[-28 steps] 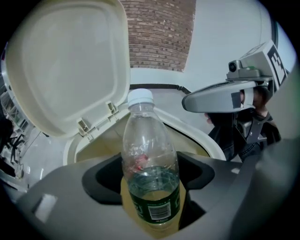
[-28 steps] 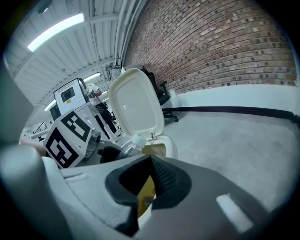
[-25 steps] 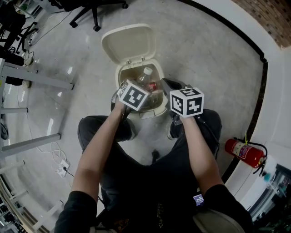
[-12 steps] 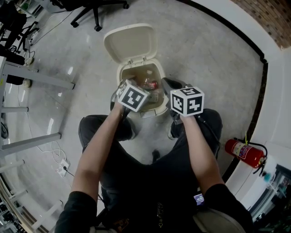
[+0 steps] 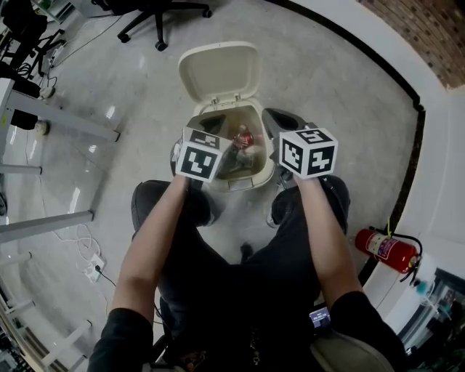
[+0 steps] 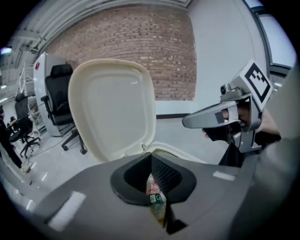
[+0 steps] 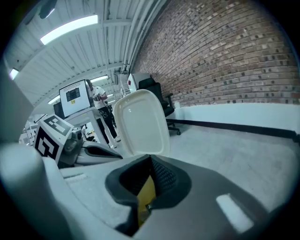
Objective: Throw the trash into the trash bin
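Observation:
The cream trash bin (image 5: 266, 173) stands on the floor between my feet with its lid (image 5: 218, 69) swung up. A clear plastic bottle (image 5: 243, 141) with a red label lies inside among other trash. My left gripper (image 5: 200, 154) hovers over the bin's near-left rim; its jaws have just been closing and now stand shut with nothing between them (image 6: 152, 161). Through the slit below them, the bottle (image 6: 154, 194) shows down in the bin. My right gripper (image 5: 280, 122) hangs over the right rim, its jaws together and holding nothing (image 7: 150, 161).
A red fire extinguisher (image 5: 385, 247) lies by the wall at the right. An office chair (image 5: 160, 14) stands beyond the bin, desk legs (image 5: 58, 123) and a power strip (image 5: 94, 270) at the left. My legs and shoes flank the bin.
The bottle that stood high beside the left gripper has dropped deep into the bin. Both grippers have lifted above the rim.

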`<state>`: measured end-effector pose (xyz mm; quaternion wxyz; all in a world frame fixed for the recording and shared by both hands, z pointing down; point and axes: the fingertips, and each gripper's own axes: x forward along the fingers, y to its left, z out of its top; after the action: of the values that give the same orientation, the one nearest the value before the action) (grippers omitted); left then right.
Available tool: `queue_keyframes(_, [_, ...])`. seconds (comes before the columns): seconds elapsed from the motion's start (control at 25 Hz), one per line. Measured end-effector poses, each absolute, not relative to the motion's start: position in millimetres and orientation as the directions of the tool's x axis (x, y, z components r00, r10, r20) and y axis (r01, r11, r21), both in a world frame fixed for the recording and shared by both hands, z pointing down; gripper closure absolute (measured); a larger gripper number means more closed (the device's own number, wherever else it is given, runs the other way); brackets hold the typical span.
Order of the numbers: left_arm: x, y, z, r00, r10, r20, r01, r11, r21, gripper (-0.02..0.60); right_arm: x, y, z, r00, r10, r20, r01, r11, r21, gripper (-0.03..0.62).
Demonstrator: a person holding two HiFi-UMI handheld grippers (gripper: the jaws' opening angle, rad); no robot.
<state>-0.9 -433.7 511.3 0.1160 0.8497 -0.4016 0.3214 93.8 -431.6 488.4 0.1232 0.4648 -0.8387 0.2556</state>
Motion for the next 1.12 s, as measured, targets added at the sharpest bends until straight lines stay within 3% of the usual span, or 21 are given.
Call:
queue_keyframes(0.48, [-101.1,-491.4,428.5,0.383,-0.803,0.456,-0.901,-0.433,-0.006,0.575,110.4,-507.7,425.3,-0.493,-0.792,0.360,-0.869,0.431,-0.242,0.592])
queue_keyframes(0.8, [-109.4,-537.2,388.8,0.405,-0.824,0.396,-0.894,-0.448,-0.018,0.575,101.1,-550.9,386.9,-0.501,-0.804,0.321,-0.865,0.462,-0.196,0.591])
queue_keyframes(1.12, [-94.5,-555.3,386.2,0.466,-0.776,0.426,-0.853,-0.521,-0.016,0.575,89.3,-571.3,380.2,-0.572,-0.744,0.344,-0.820,0.534,-0.209,0.591])
